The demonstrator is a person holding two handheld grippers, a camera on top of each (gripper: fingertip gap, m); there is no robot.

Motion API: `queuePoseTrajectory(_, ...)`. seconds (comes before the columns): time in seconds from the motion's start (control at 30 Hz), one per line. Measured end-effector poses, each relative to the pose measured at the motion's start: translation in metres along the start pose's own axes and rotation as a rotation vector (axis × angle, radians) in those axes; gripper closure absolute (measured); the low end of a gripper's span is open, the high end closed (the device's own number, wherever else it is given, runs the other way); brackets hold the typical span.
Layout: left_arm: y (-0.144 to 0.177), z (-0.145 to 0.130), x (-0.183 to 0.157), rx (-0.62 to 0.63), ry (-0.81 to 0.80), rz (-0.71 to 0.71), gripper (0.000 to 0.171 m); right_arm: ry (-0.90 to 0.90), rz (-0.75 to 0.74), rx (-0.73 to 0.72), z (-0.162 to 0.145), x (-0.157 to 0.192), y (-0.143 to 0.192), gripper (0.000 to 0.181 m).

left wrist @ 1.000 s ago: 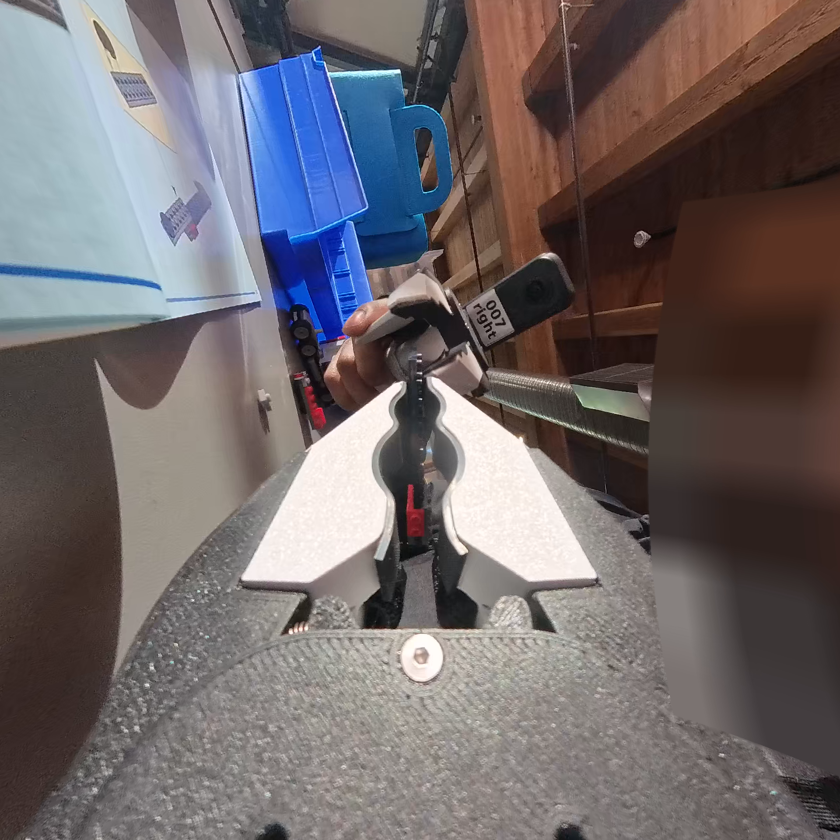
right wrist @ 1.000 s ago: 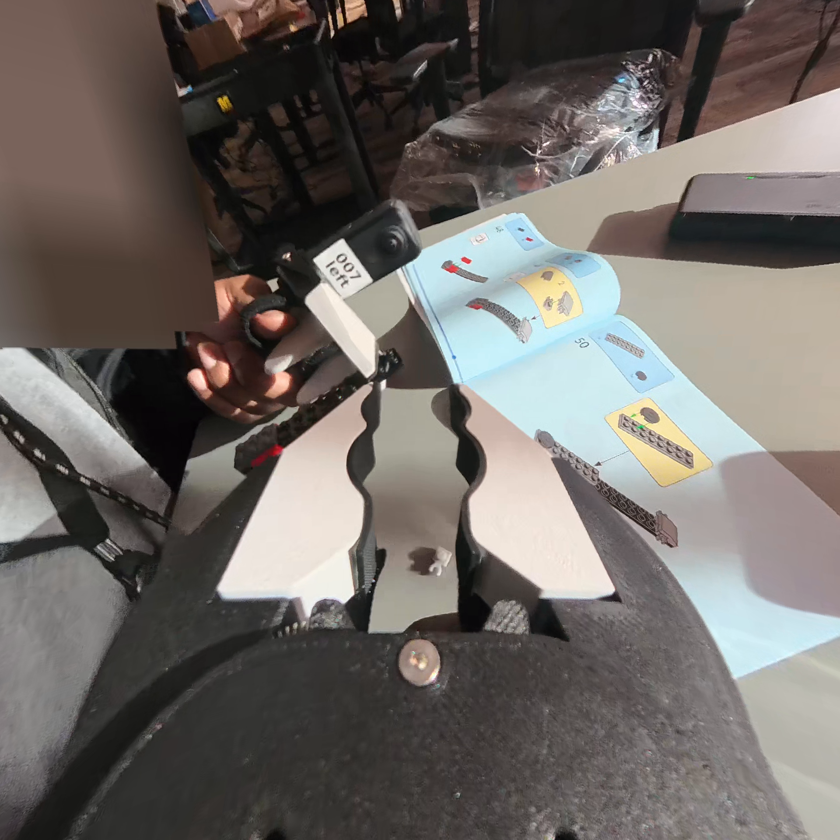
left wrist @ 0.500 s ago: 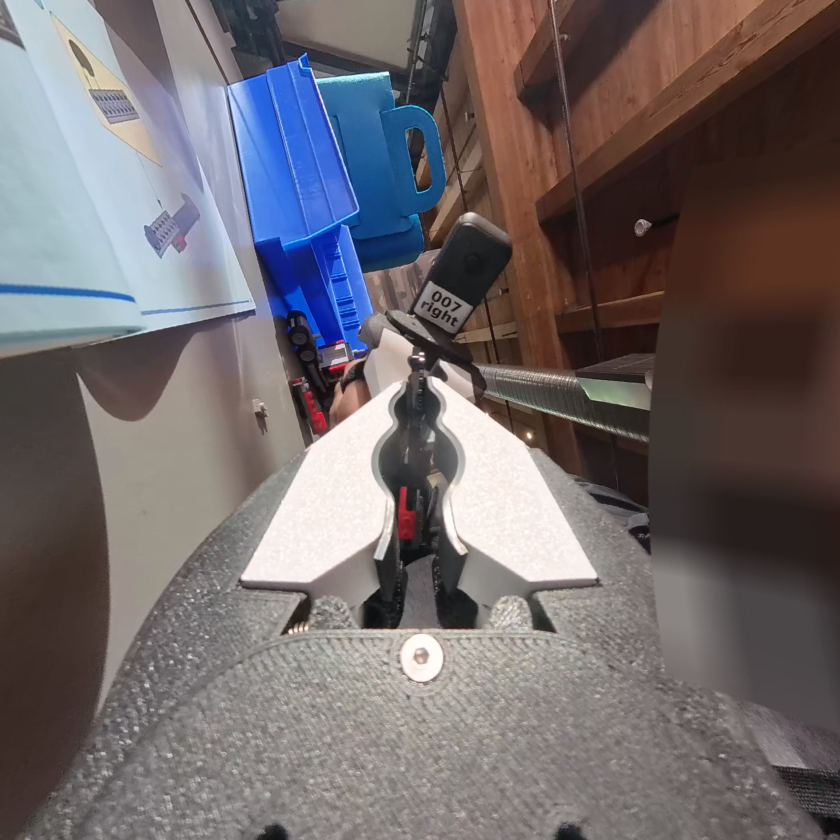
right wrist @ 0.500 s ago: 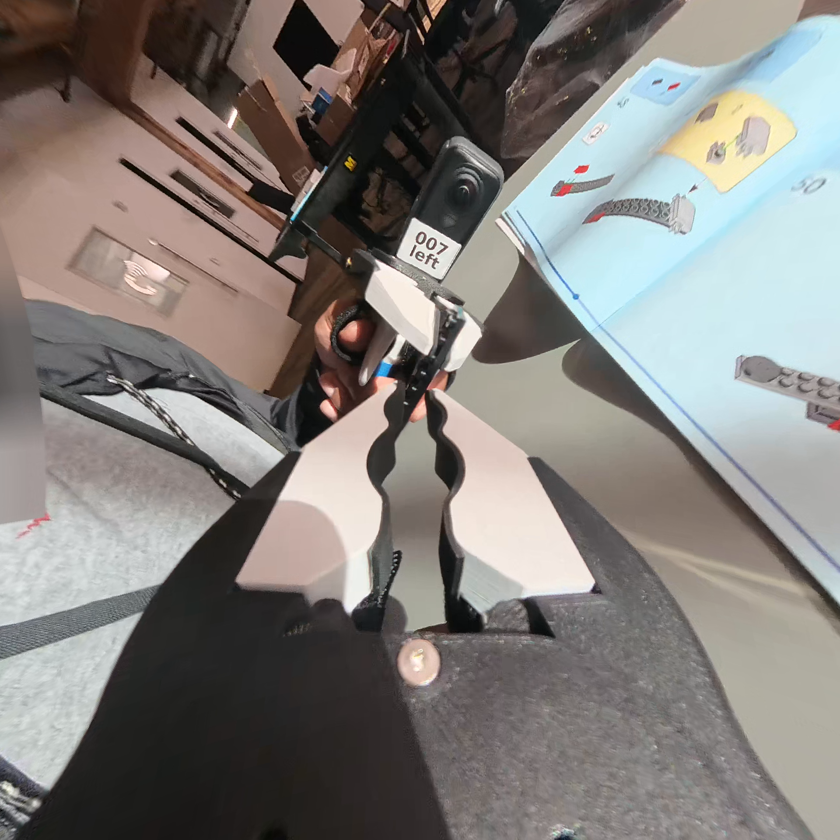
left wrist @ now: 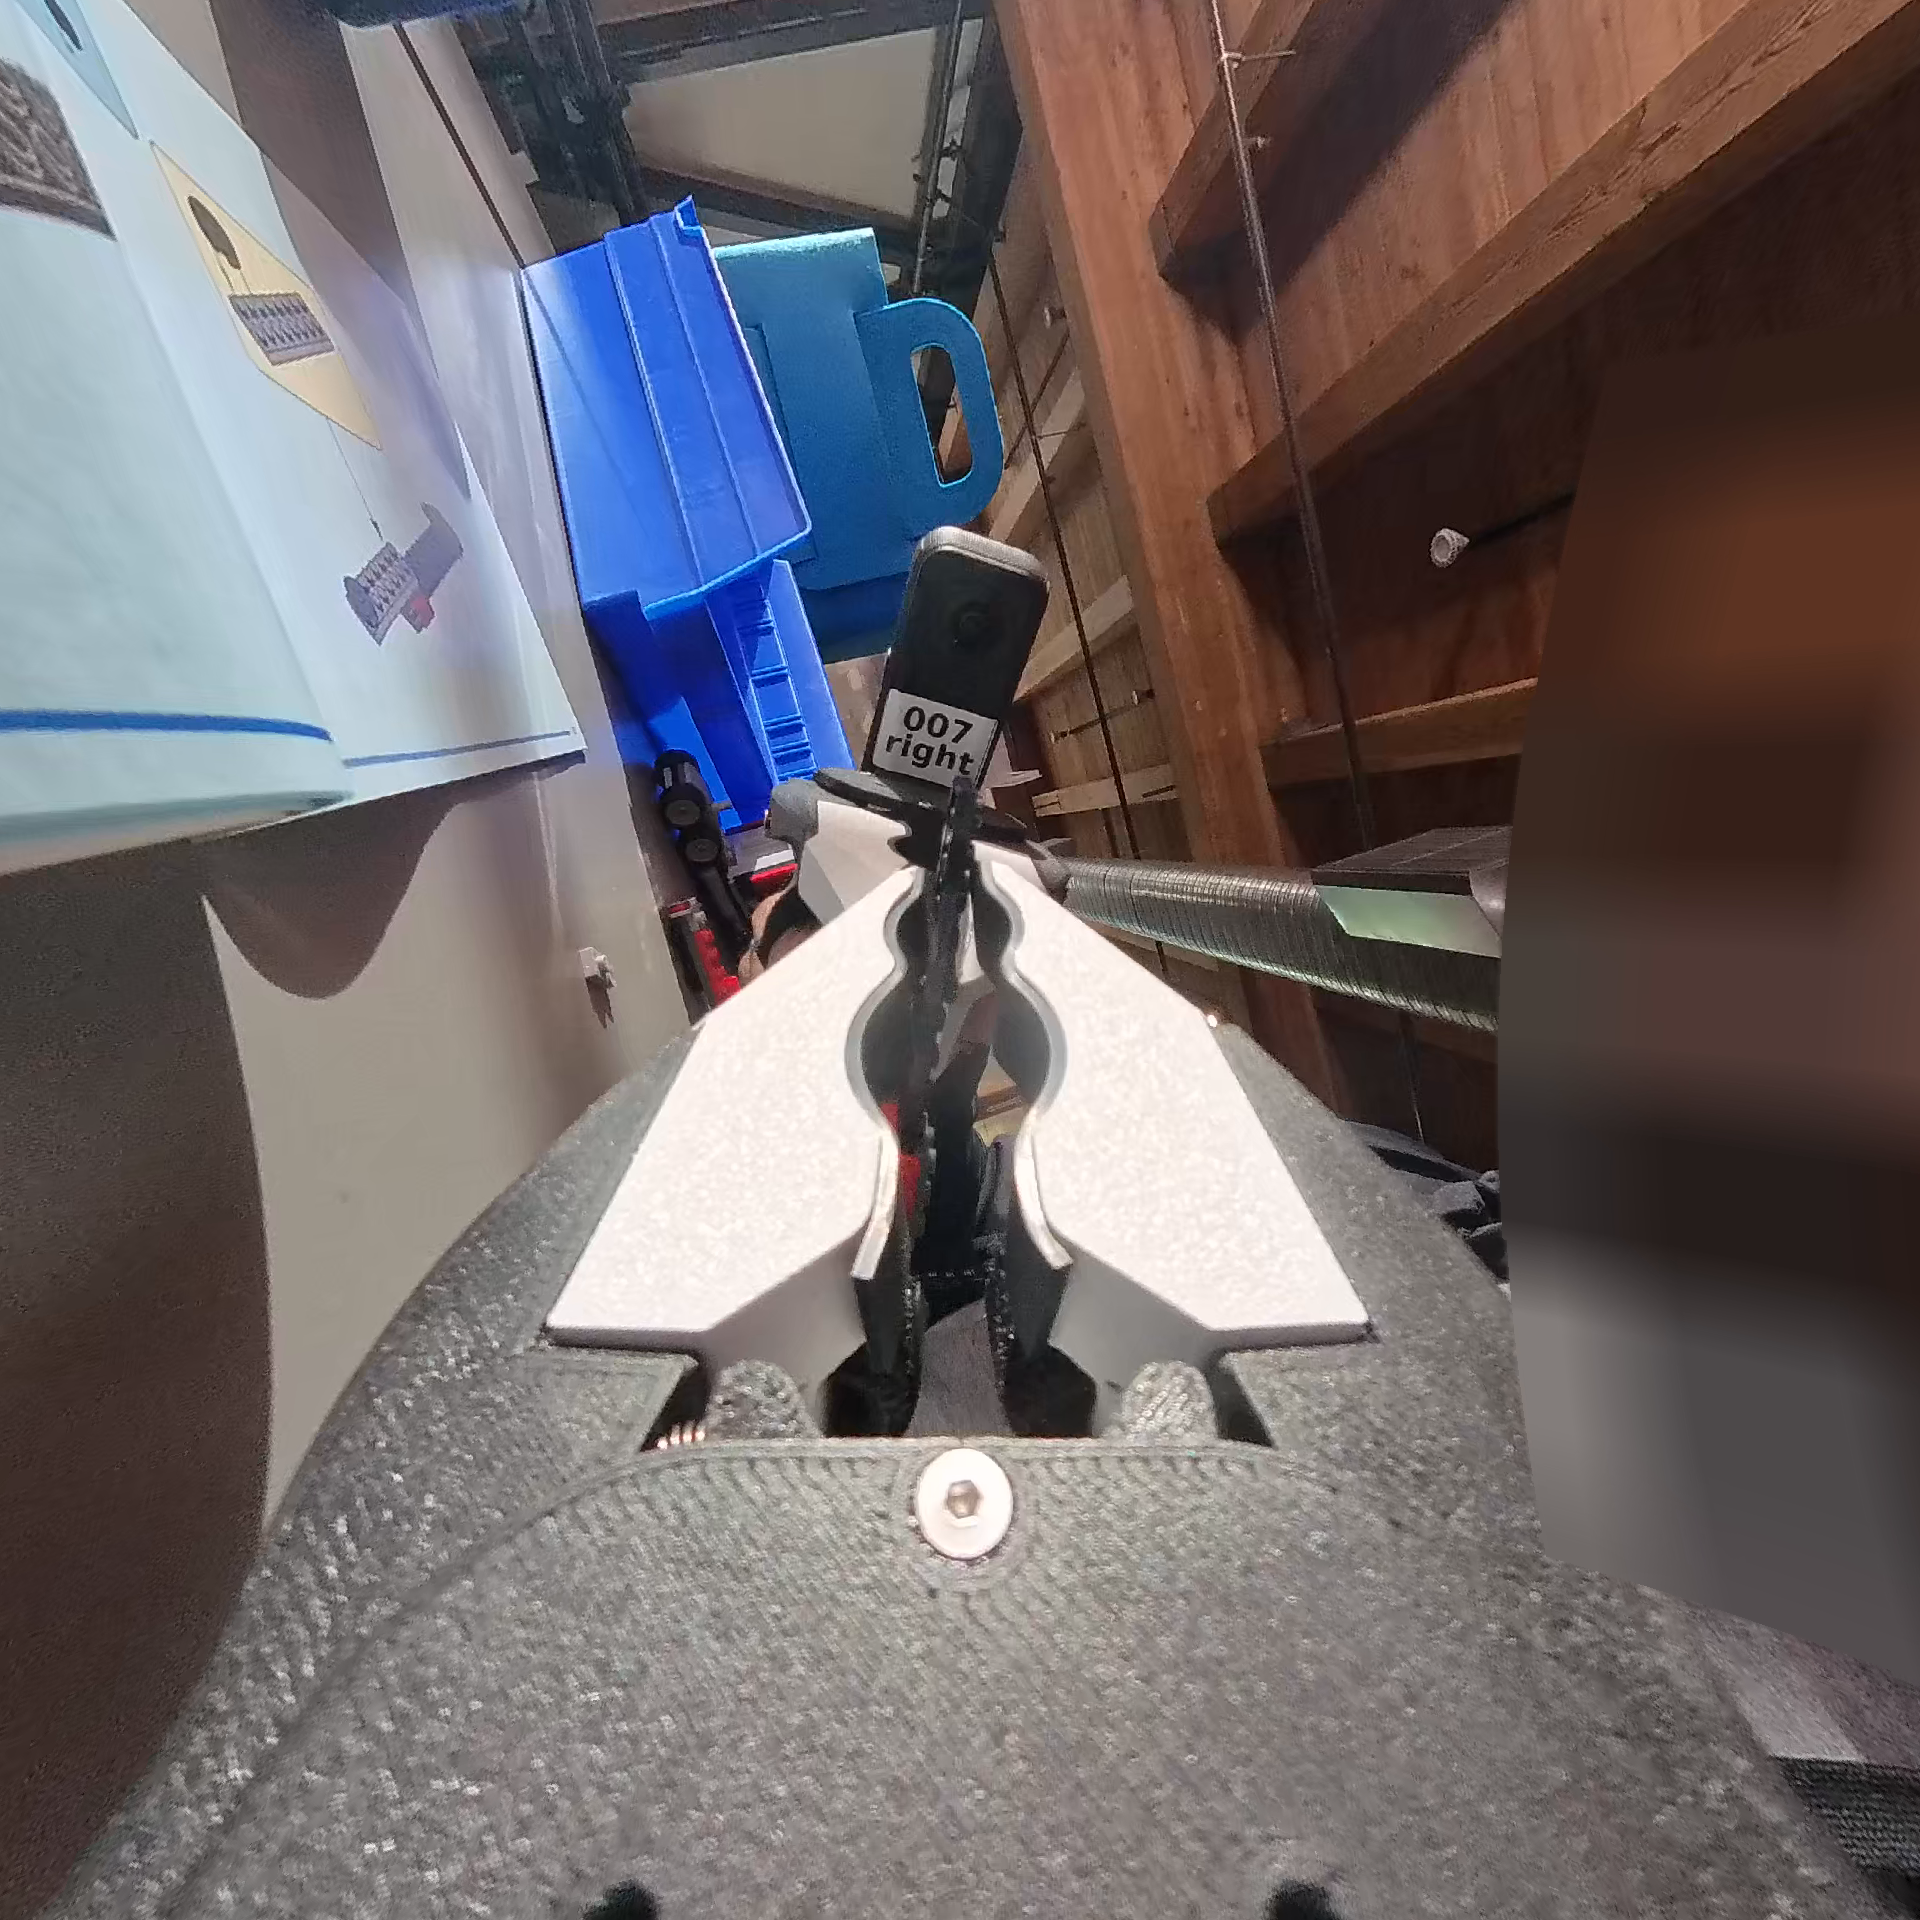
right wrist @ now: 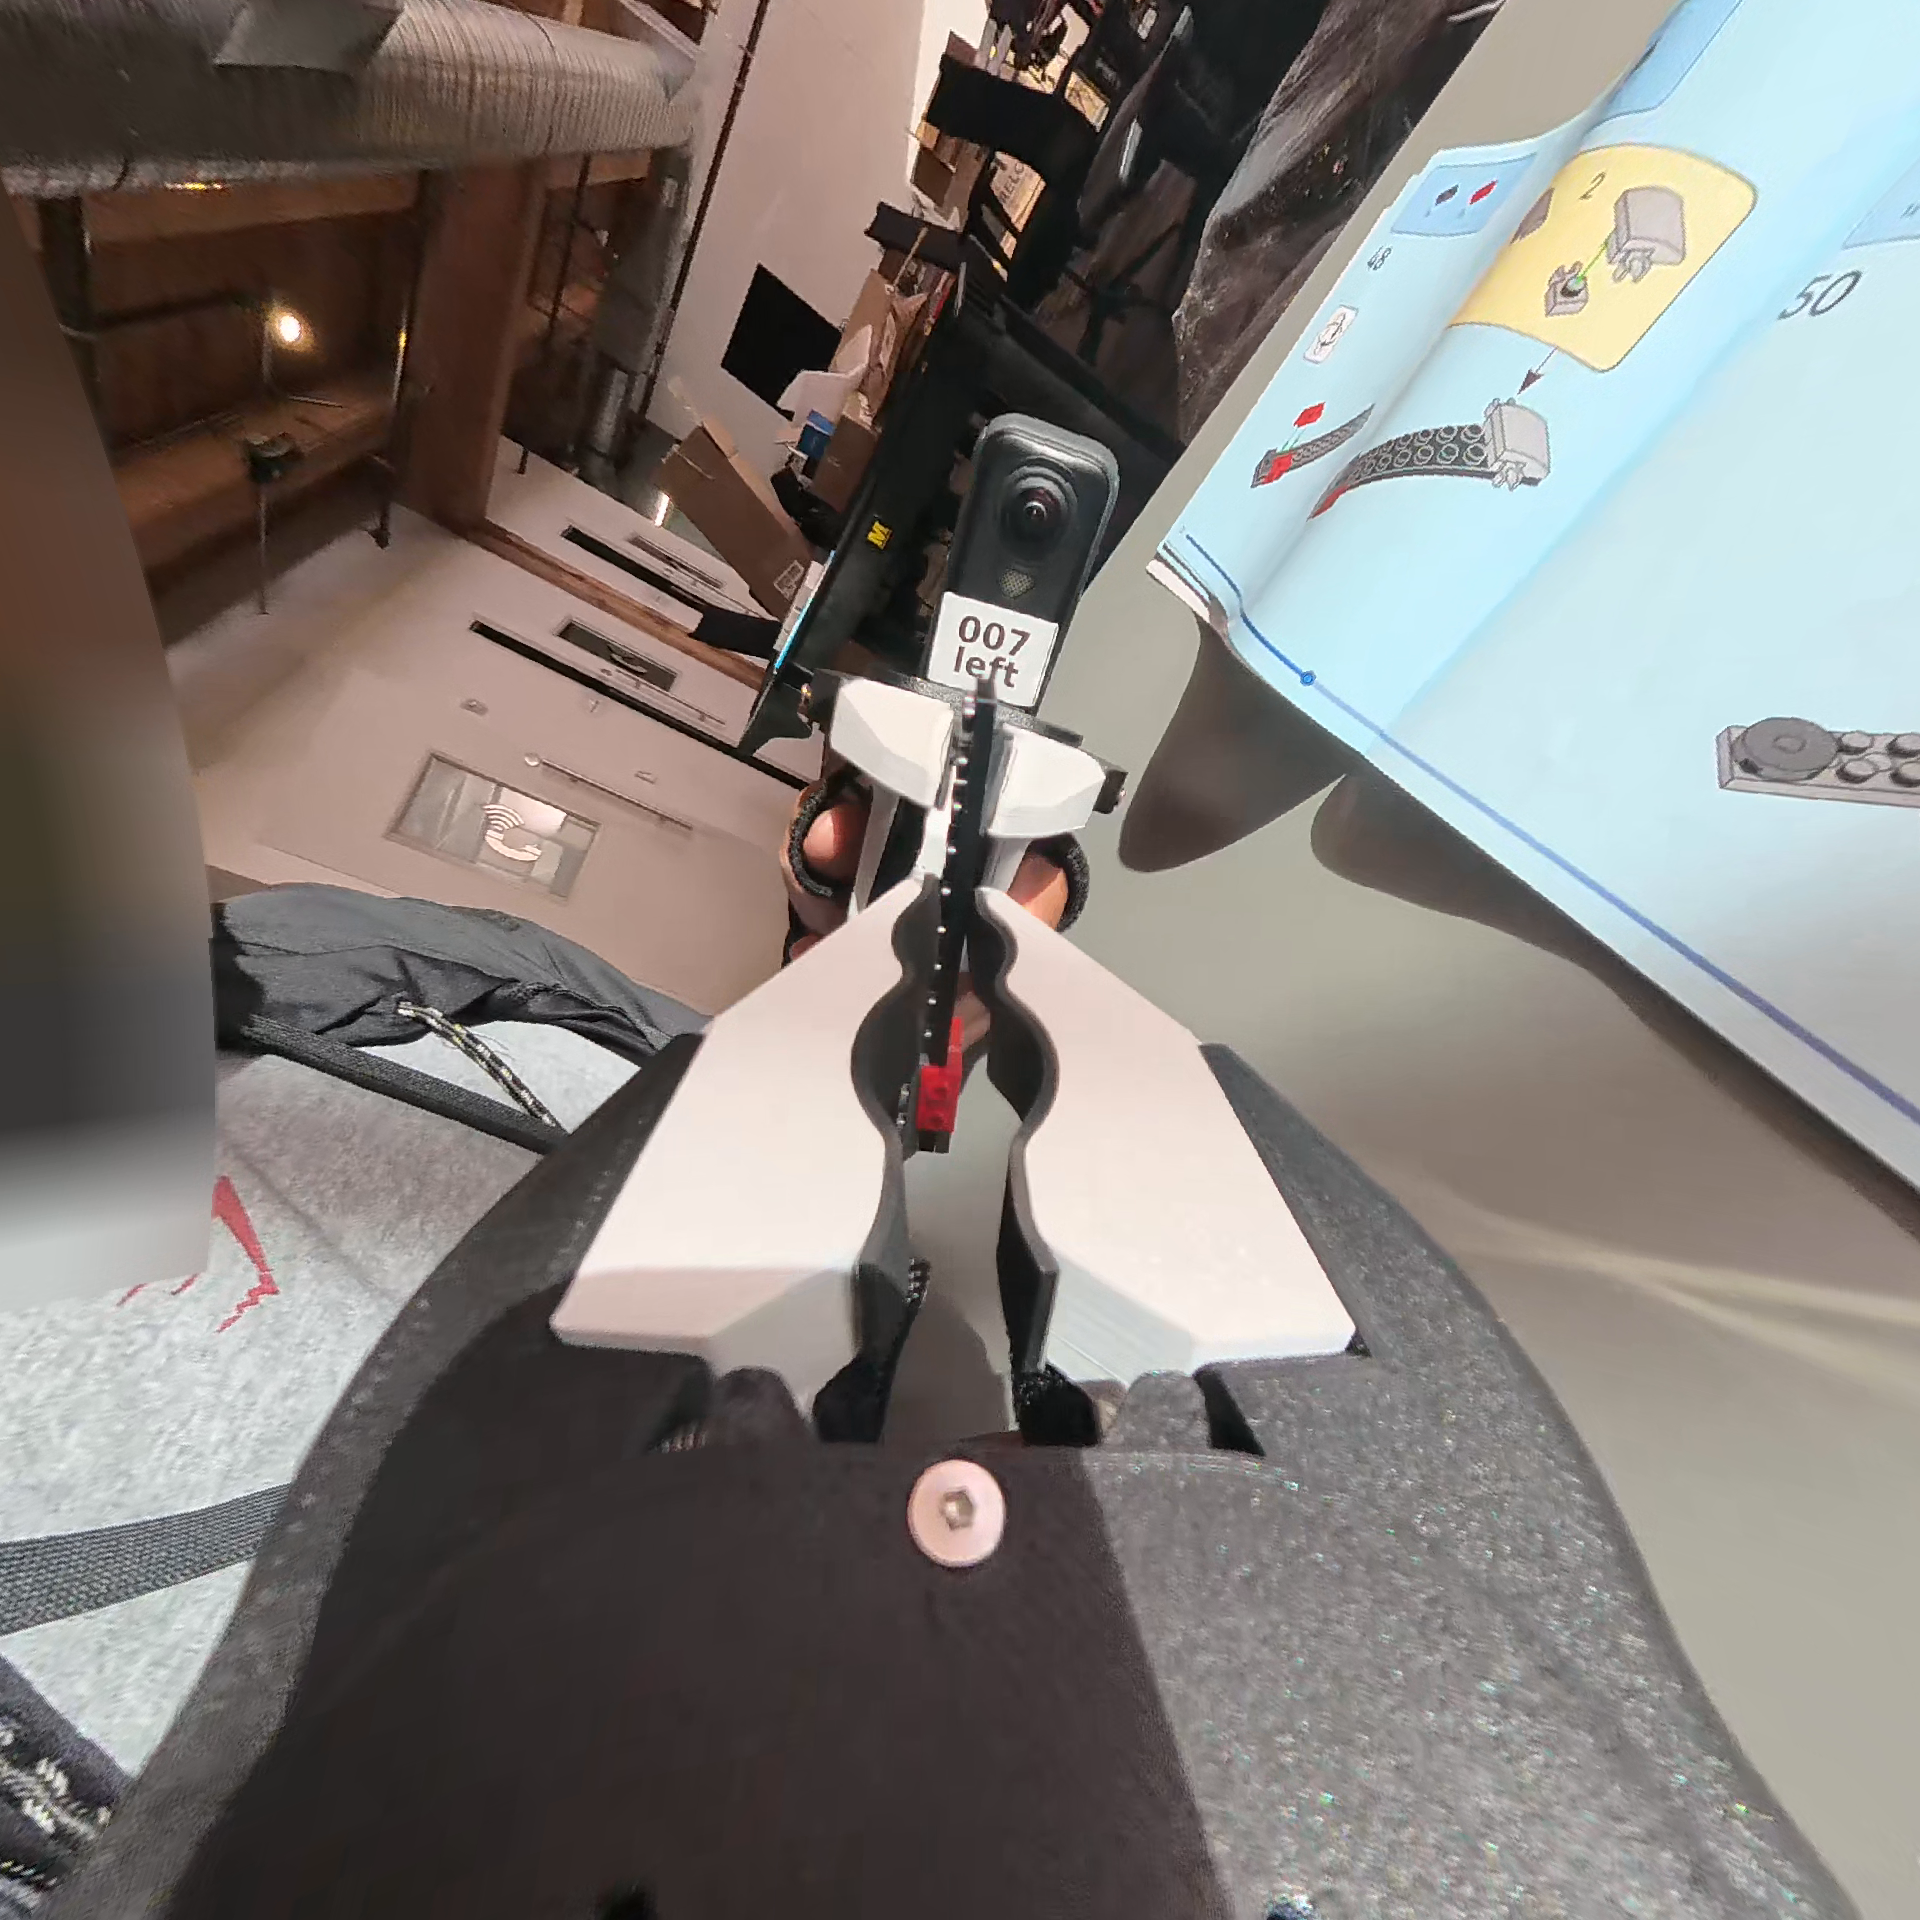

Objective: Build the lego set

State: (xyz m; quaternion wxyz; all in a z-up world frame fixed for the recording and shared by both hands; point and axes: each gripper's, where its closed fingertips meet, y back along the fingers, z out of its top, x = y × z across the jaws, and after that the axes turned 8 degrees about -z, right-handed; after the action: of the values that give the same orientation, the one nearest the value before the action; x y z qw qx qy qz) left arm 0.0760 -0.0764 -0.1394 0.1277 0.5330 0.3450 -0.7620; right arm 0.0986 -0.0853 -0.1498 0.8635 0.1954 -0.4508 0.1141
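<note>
1. With both ends of the long black lego strip (right wrist: 951,935) pinched, the left gripper (left wrist: 951,904) is clamped on one end and the right gripper (right wrist: 954,914) on the other, the two facing each other tip to tip above the surface (right wrist: 1455,1195).
2. The strip stands edge-on between the fingers, and its red brick (right wrist: 940,1096) sits inside the right gripper's jaws. I judge this a hand-over or regrasp: one gripper should let go only once the other's hold is square, since a thin plate held on edge may pivot or slip.
3. Keep the pull along the strip's length; twisting could pop the red brick off.
4. The open instruction booklet (right wrist: 1662,520) lies on the surface beside the grippers, its pages partly lifted and casting shadow.
5. Farther off stand blue bins (left wrist: 686,499), with small dark and red parts (left wrist: 707,904) at their foot and one tiny pale piece (left wrist: 594,968) alone on the surface.
6. Nothing blocks the exchange; the booklet edge is the nearest thing to clear.
</note>
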Motion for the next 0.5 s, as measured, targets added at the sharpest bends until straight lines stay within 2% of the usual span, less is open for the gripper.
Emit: queuePoseTrajectory(0.5,0.0016,0.0051,0.0016,-0.029,-0.029,0.022,0.166,-0.018,-0.012,-0.028,0.0040,-0.0019,0.0009,0.177)
